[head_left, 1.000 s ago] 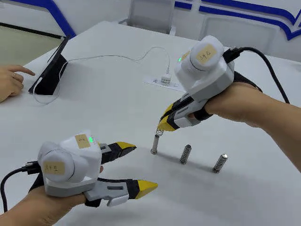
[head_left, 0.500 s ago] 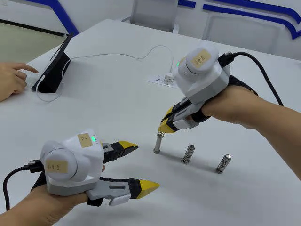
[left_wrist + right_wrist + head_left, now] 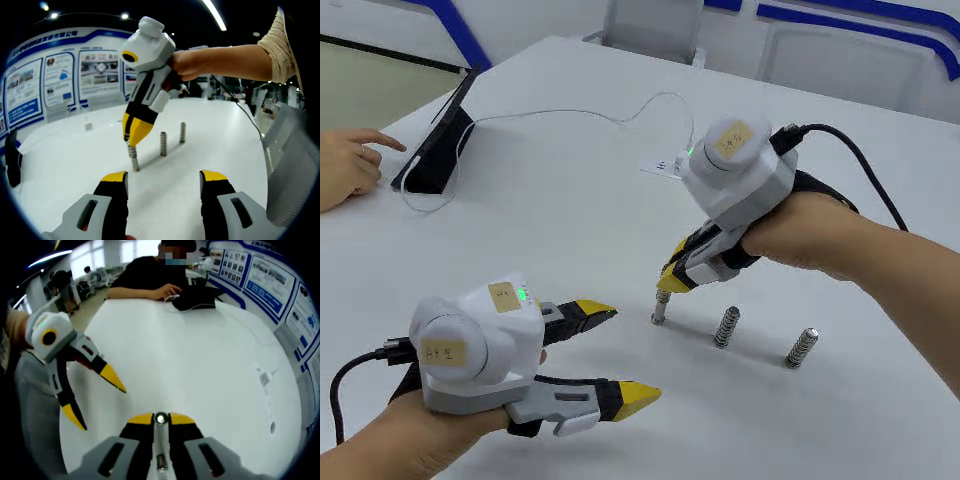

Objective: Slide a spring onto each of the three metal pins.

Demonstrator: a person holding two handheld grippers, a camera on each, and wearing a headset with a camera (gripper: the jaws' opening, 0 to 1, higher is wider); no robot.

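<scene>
My right gripper [image 3: 666, 284], jaws narrow on the spring [image 3: 131, 149], sits at frame centre atop the 3rd pin [image 3: 660, 311]. My left gripper [image 3: 632, 354] gapes wide, lower left. Pushing off-axis could jam the spring or topple the pin.

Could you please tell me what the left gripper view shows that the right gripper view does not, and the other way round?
Left gripper view: the middle pin and far pin, already wearing springs, in a row with the nearest pin; the right gripper seen whole, shut on a spring atop that pin; wall posters. Right gripper view: a seated person, a black tablet, a white charger cable, and the left gripper seen whole, jaws open. Both: the white table, both grippers' tips and the nearest pin.
</scene>
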